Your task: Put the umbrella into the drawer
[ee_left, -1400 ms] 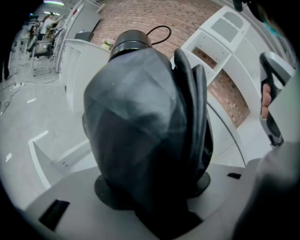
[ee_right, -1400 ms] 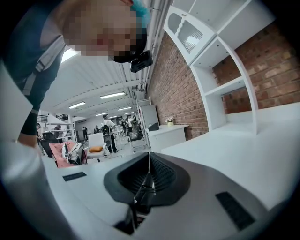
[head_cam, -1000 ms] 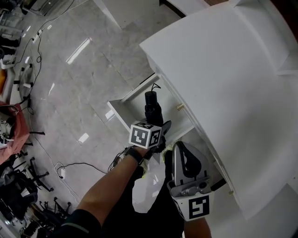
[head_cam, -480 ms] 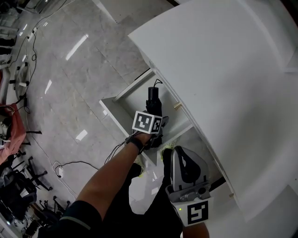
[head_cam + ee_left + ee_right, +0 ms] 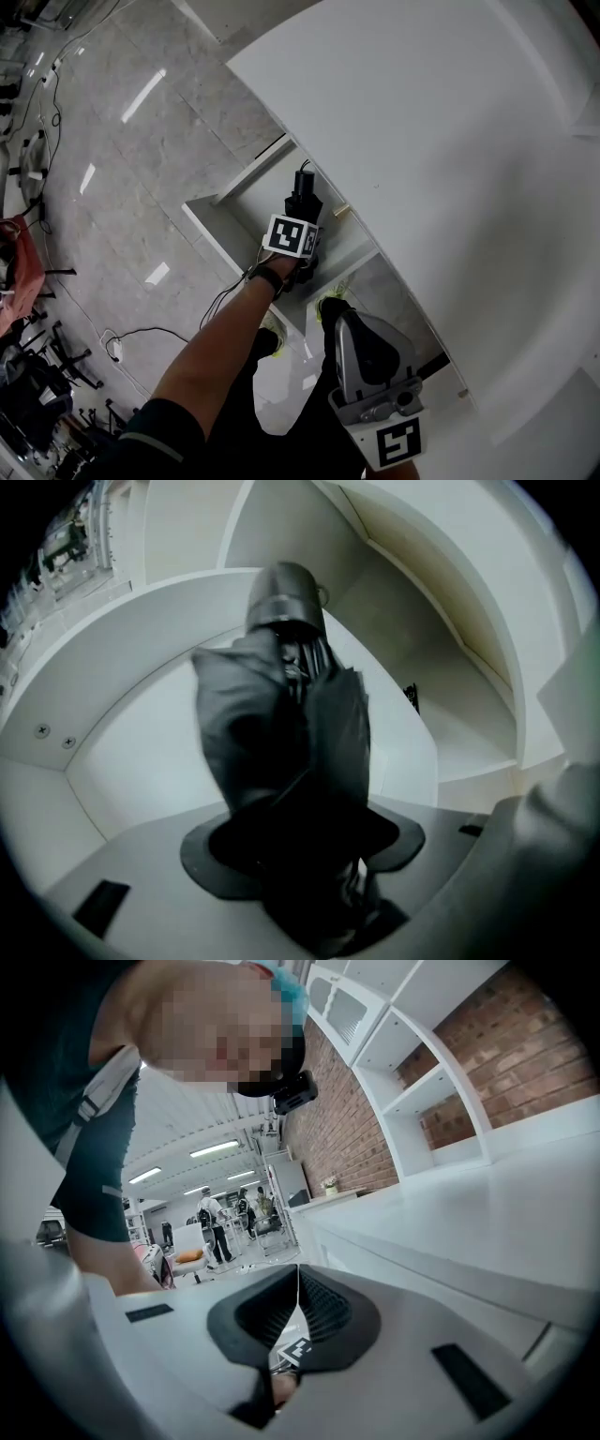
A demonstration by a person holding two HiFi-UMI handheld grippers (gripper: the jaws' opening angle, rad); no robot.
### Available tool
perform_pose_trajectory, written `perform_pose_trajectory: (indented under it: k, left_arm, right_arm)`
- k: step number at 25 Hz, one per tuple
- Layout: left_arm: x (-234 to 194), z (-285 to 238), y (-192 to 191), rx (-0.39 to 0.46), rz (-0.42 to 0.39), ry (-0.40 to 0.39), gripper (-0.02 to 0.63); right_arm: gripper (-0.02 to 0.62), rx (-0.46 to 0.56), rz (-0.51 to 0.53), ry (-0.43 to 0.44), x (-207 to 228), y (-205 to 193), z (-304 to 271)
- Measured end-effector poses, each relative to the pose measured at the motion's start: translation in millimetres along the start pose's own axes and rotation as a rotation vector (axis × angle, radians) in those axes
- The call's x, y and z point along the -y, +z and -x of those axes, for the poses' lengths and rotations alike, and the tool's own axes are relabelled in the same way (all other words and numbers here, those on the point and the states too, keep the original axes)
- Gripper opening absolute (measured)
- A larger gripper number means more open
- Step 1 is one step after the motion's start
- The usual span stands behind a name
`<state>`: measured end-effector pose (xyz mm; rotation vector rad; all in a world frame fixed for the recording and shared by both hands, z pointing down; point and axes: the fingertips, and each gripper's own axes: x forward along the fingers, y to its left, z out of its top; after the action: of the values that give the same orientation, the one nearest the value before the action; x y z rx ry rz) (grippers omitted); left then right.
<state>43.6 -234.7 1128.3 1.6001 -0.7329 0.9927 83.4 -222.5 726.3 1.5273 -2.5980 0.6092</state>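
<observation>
The folded black umbrella (image 5: pixel 302 190) points handle-first down into the open white drawer (image 5: pixel 217 232) of the white cabinet (image 5: pixel 450 141). My left gripper (image 5: pixel 304 208) reaches into the drawer around it. In the left gripper view the umbrella (image 5: pixel 281 724) is blurred and stands between the jaws of the left gripper (image 5: pixel 300 850), which are opening, with the drawer's inside wall (image 5: pixel 141 621) right behind it. My right gripper (image 5: pixel 361 323) hangs lower right by the cabinet front. In the right gripper view the right gripper (image 5: pixel 298 1309) has its pads together on nothing.
A small brass knob (image 5: pixel 343 208) sits on the cabinet front by the drawer. Cables (image 5: pixel 141 333) trail over the glossy tiled floor at left. A second open compartment (image 5: pixel 394 291) shows under the cabinet top. People (image 5: pixel 214 1227) stand far back in the room.
My left gripper has sunk with the umbrella from above the drawer down into it. The right gripper has kept nearly still.
</observation>
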Motion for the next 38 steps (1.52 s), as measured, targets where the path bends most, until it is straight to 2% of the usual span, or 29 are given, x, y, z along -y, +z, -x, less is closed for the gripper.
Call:
perform_pose_trajectory:
  k: [3, 8, 12, 18, 23, 25, 28, 33, 38]
  left_arm:
    - [-1.7, -5.5, -4.3, -0.018, 0.007, -0.002, 0.270]
    - [-3.2, -0.1, -2.8, -0.017, 0.015, 0.027, 0.252]
    - [-1.4, 29.2, 4.6, 0.024, 0.028, 0.038, 0.193]
    - [28.3, 102.2, 20.0, 0.127, 0.061, -0.025, 0.162]
    - [46.2, 160.6, 24.3, 0.224, 0.063, -0.063, 0.044]
    - [53.6, 184.3, 29.0, 0.271, 0.085, -0.101, 0.018]
    - [68.8, 222.4, 32.5, 0.331, 0.093, -0.149, 0.009]
    - [88.2, 284.2, 39.1, 0.417, 0.099, -0.180, 0.008]
    - [116.0, 349.8, 30.9, 0.480, 0.031, -0.194, 0.006]
  right_arm:
    - [0.005, 0.003, -0.002, 0.008, -1.4, 2.0, 1.7]
    - [0.005, 0.000, 0.010, 0.013, -2.0, 10.0, 4.9]
    - [0.005, -0.007, 0.000, 0.010, -6.5, 24.3, 7.3]
    - [0.005, -0.005, 0.004, 0.002, -18.8, 64.7, 14.7]
    - [0.005, 0.004, -0.057, -0.012, -26.0, 92.7, 25.2]
    - [0.005, 0.007, -0.079, -0.018, -24.7, 100.3, 26.7]
    - [0.005, -0.006, -0.095, -0.032, -25.1, 111.0, 29.8]
    - [0.005, -0.037, -0.084, -0.064, -31.3, 126.4, 34.5]
    - [0.005, -0.032, -0.051, -0.077, -42.8, 144.8, 43.1]
